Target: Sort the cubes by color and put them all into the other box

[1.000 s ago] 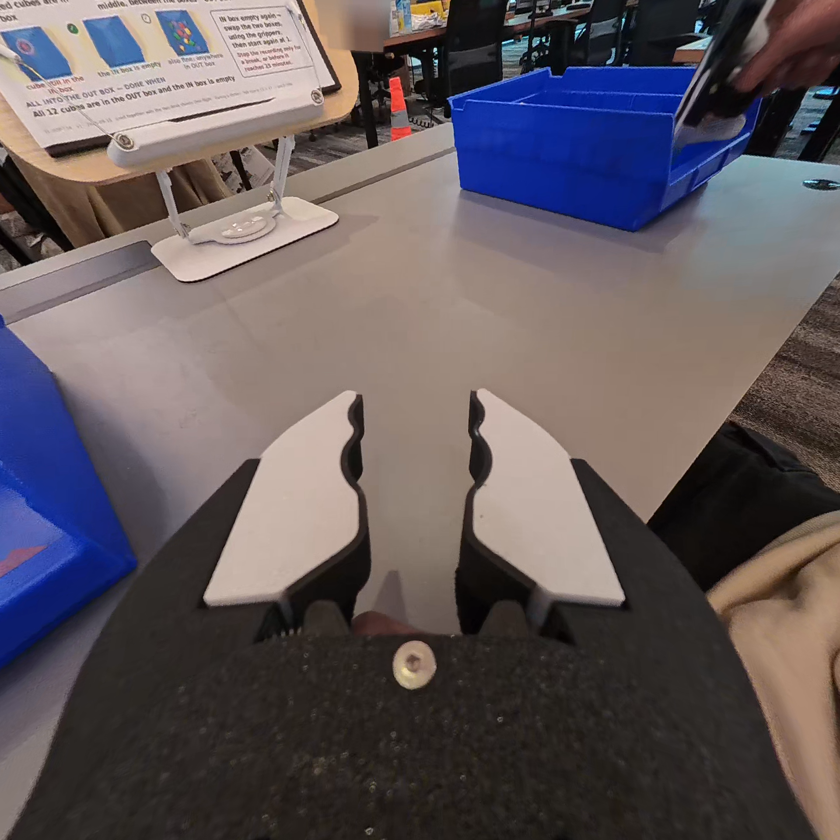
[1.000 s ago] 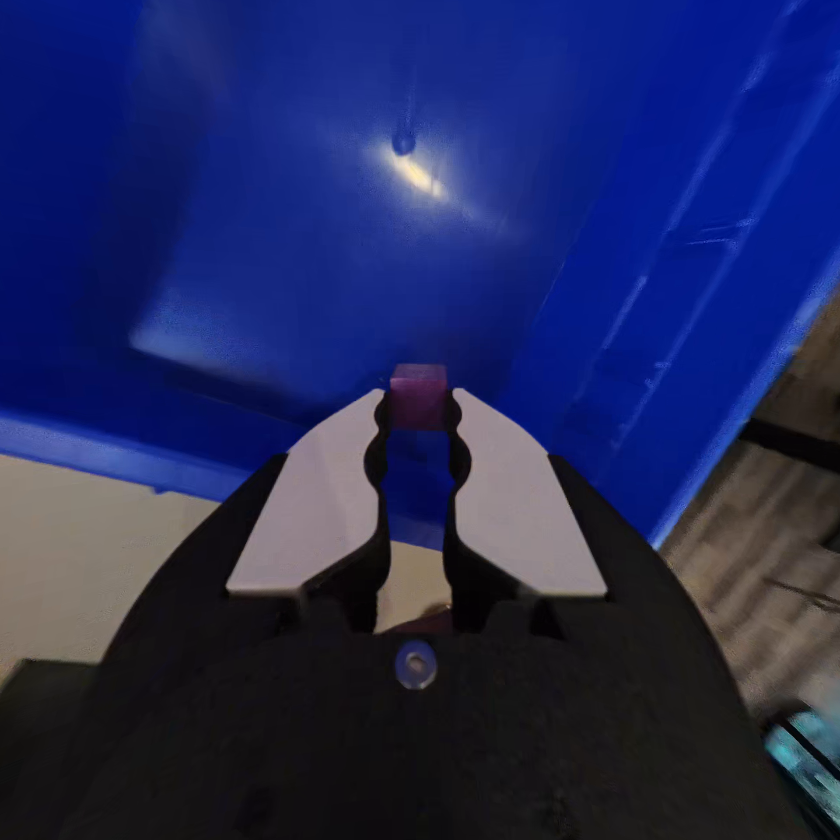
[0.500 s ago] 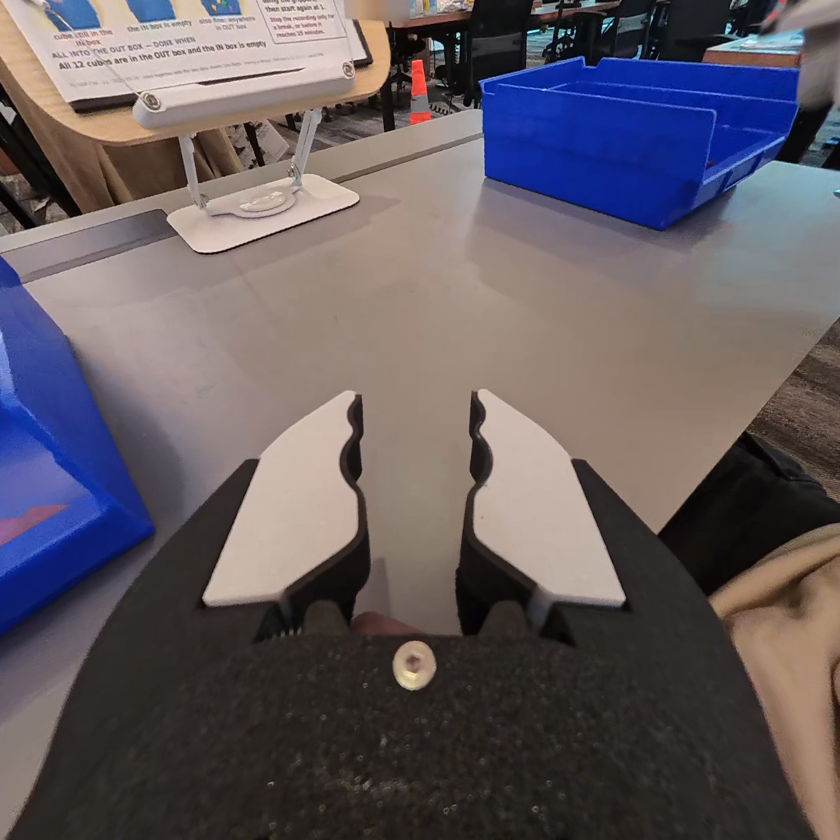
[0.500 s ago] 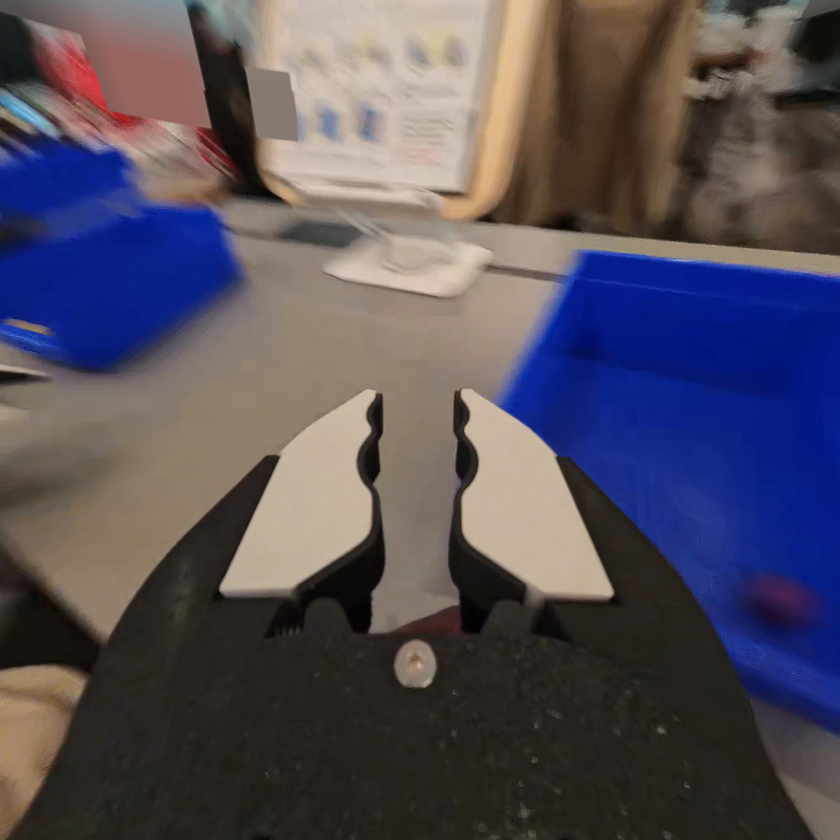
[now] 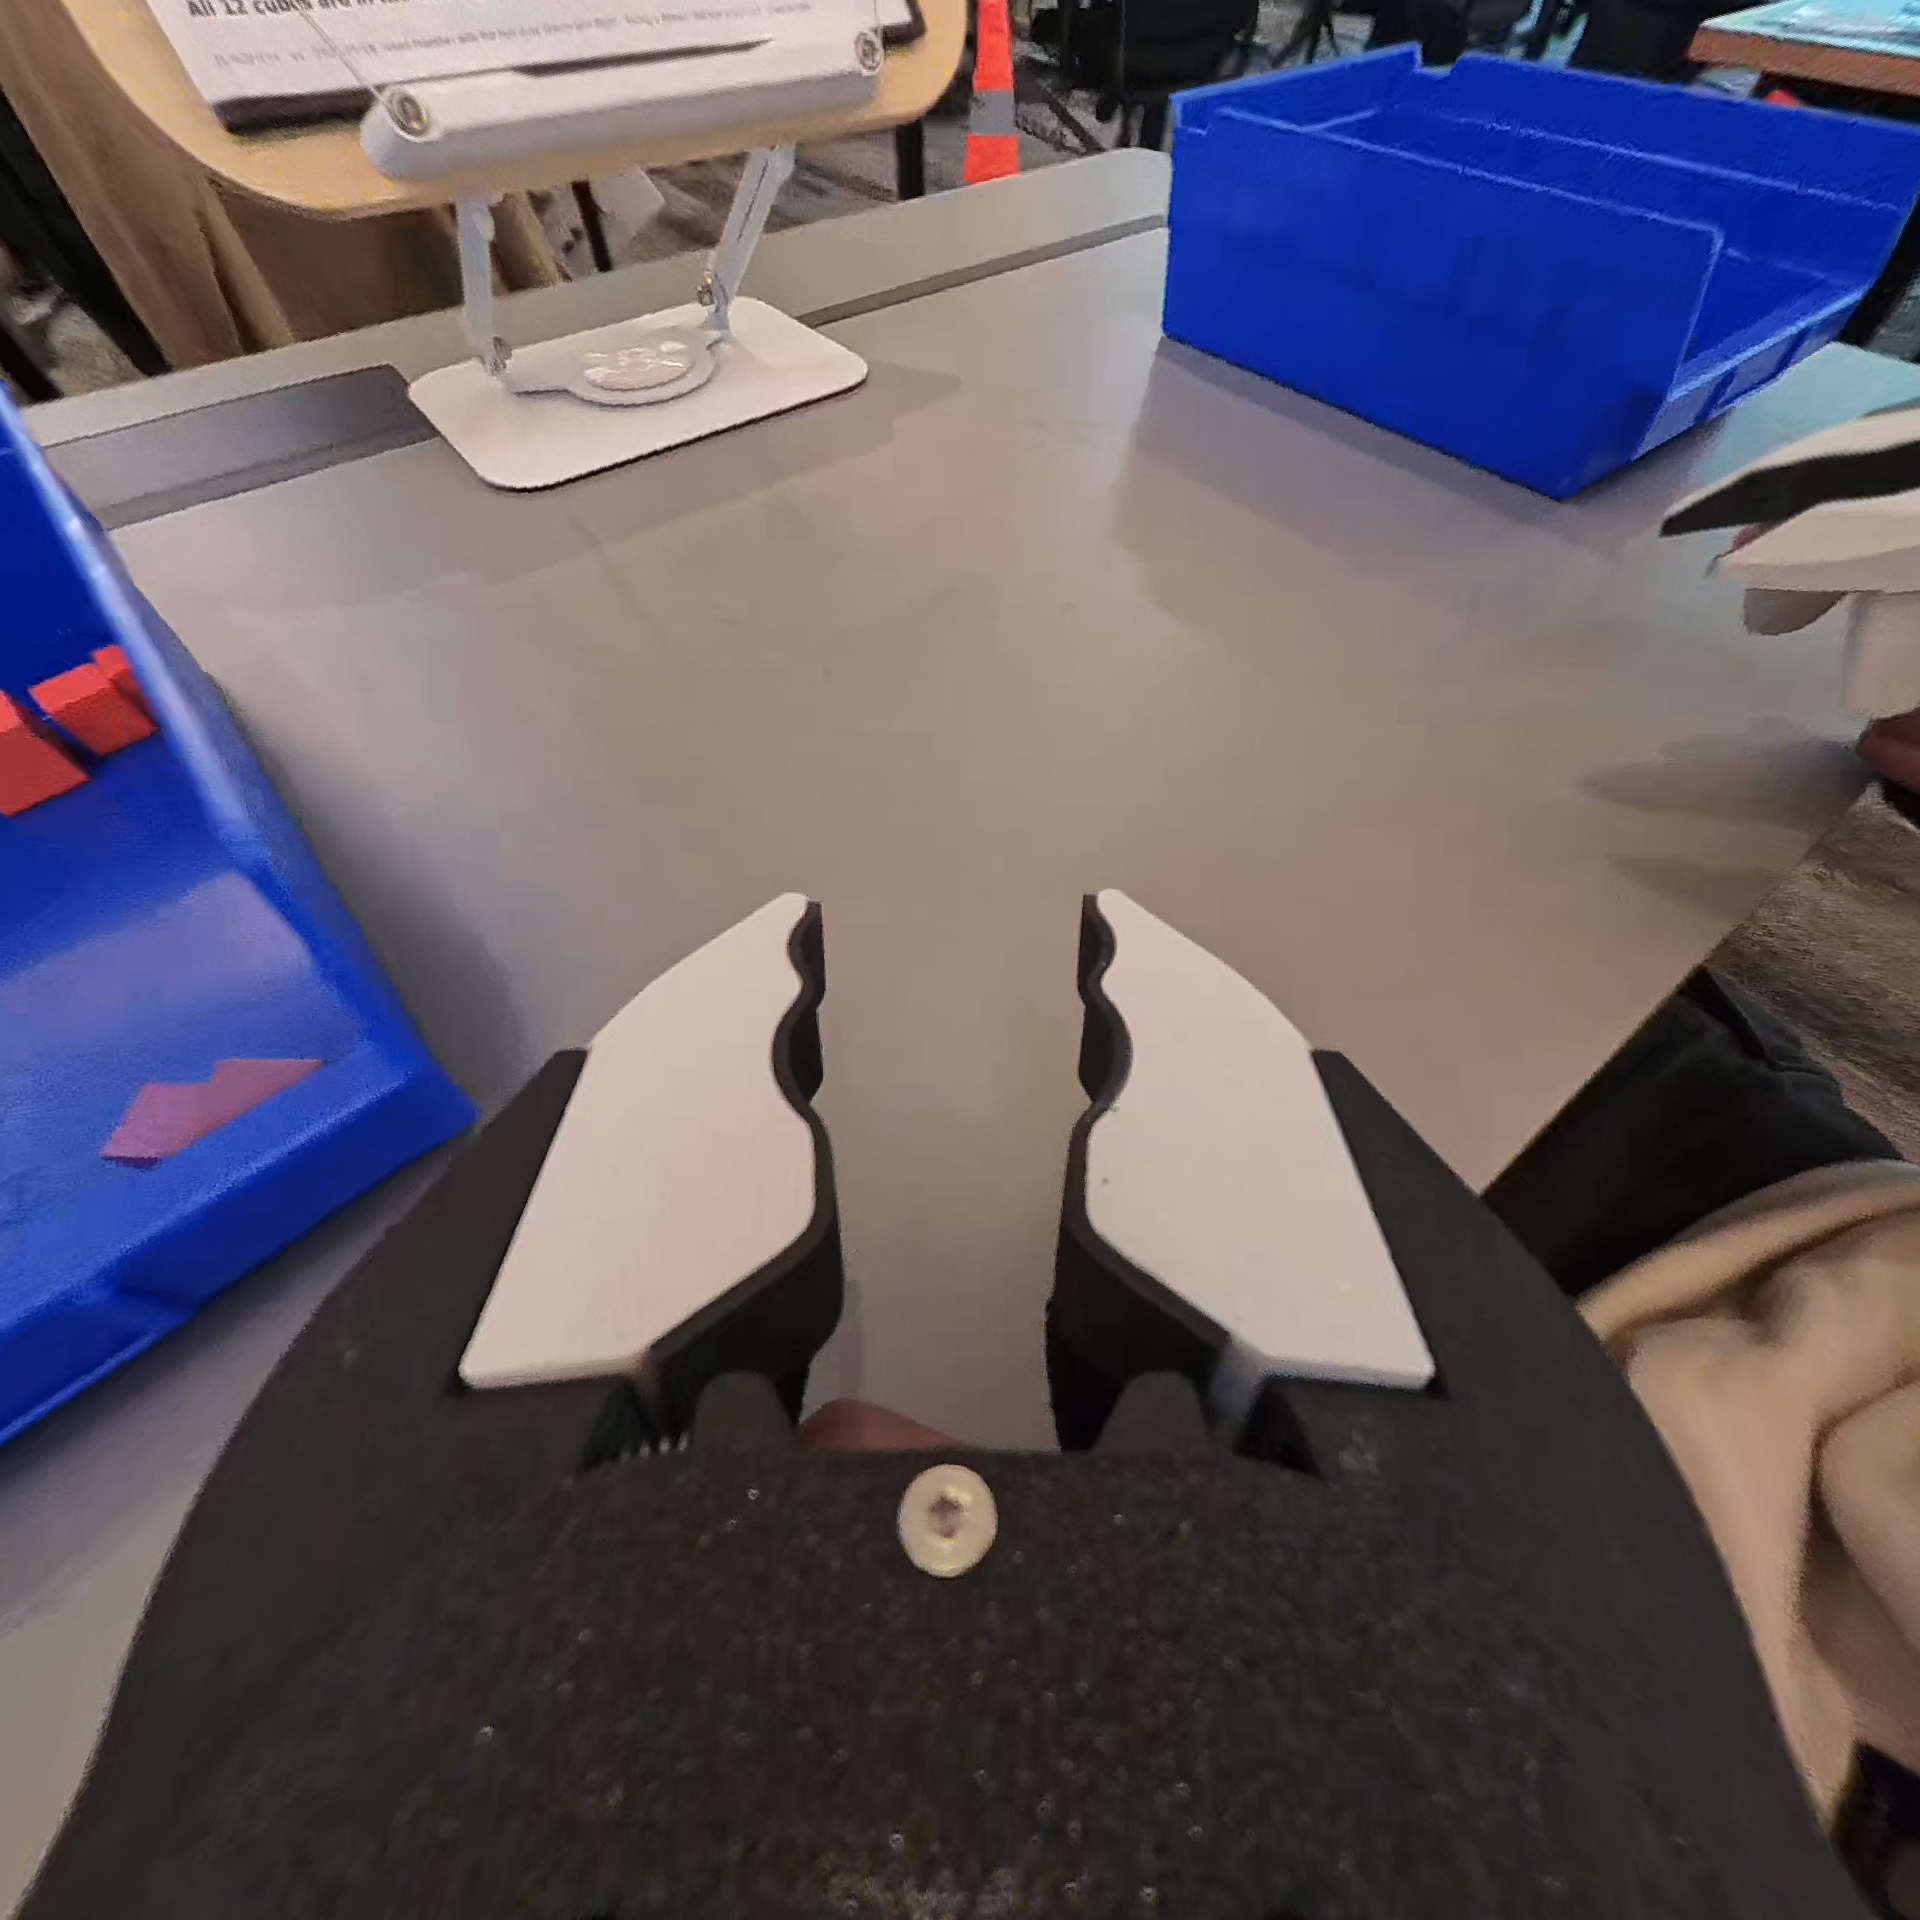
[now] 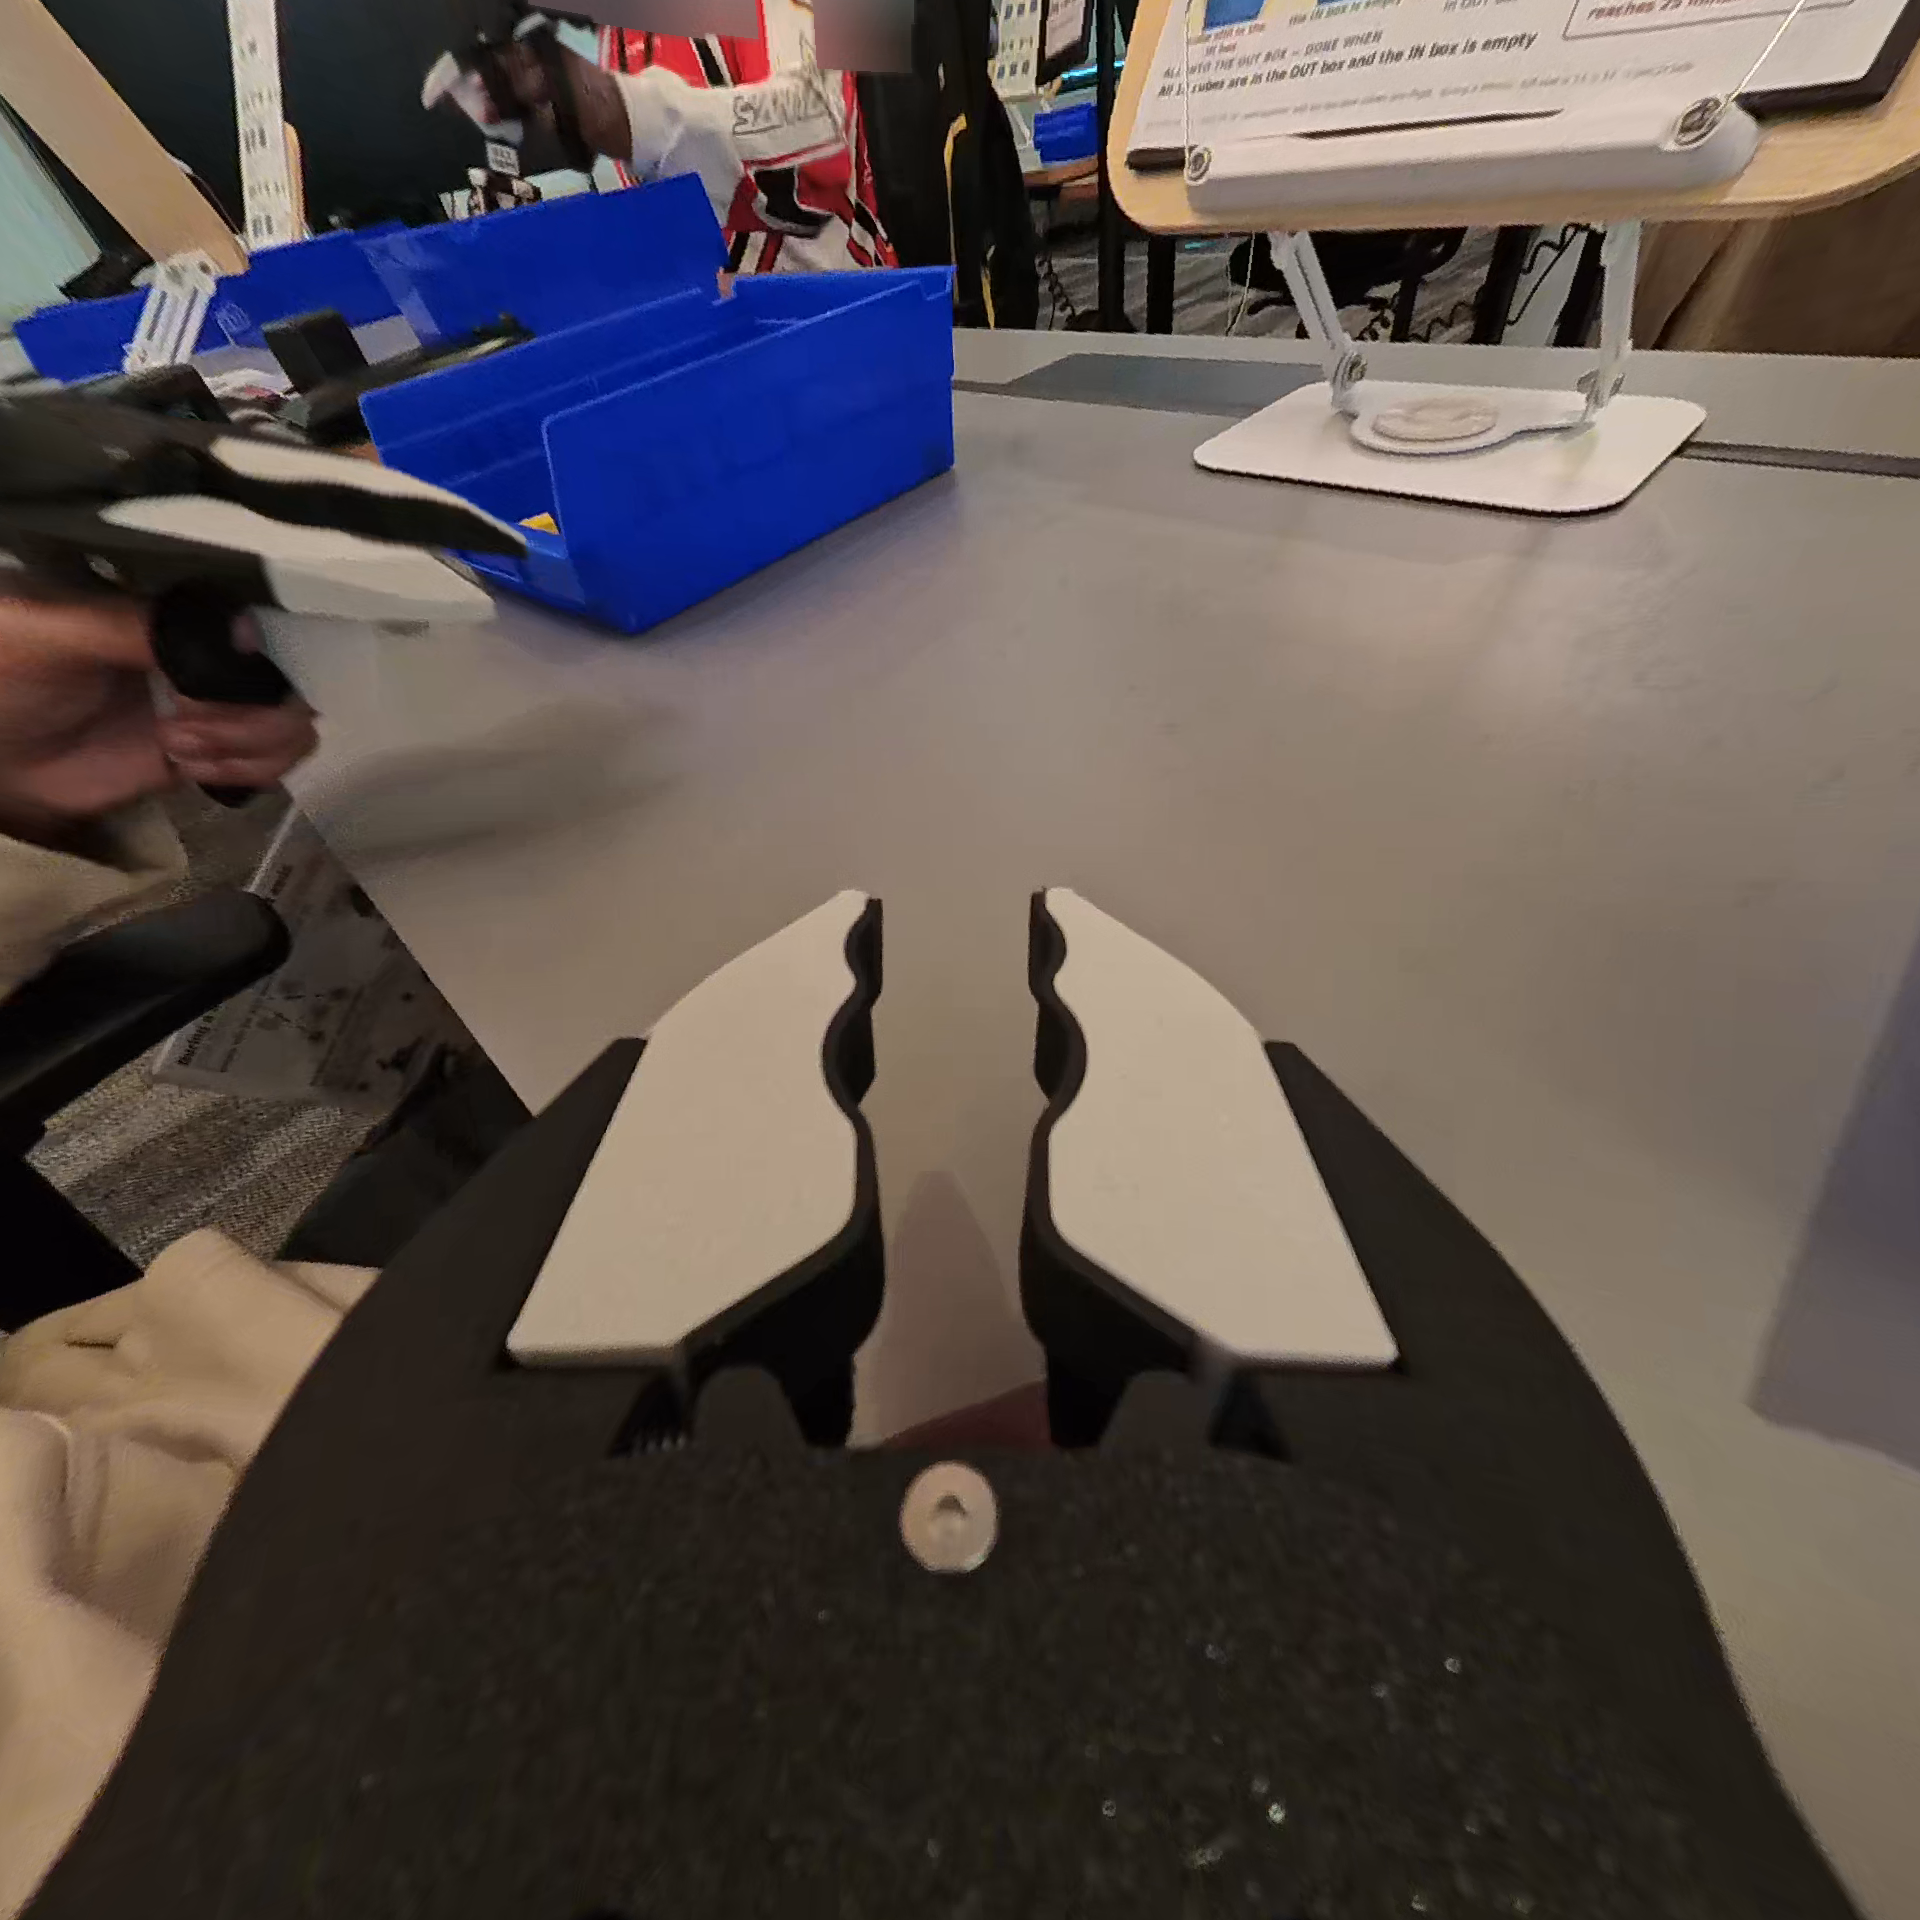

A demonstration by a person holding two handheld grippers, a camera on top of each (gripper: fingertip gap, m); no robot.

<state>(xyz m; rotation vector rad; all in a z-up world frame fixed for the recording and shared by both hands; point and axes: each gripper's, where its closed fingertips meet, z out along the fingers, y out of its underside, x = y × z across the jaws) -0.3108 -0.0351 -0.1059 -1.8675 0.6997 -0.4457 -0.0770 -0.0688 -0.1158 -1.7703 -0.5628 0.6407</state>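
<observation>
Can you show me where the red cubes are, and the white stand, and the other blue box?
red cubes [image 5: 88, 707], left wrist view, top face of one cube.
white stand [image 5: 644, 400], left wrist view, flat base plate.
blue box [image 5: 1434, 301], left wrist view, front wall.

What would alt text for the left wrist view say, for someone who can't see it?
An open two-finger gripper with white fingers hovers over a bare grey table, holding nothing. A blue plastic box with red cubes sits at left, a second blue box far right, and a white stand holding a sign behind.
</observation>
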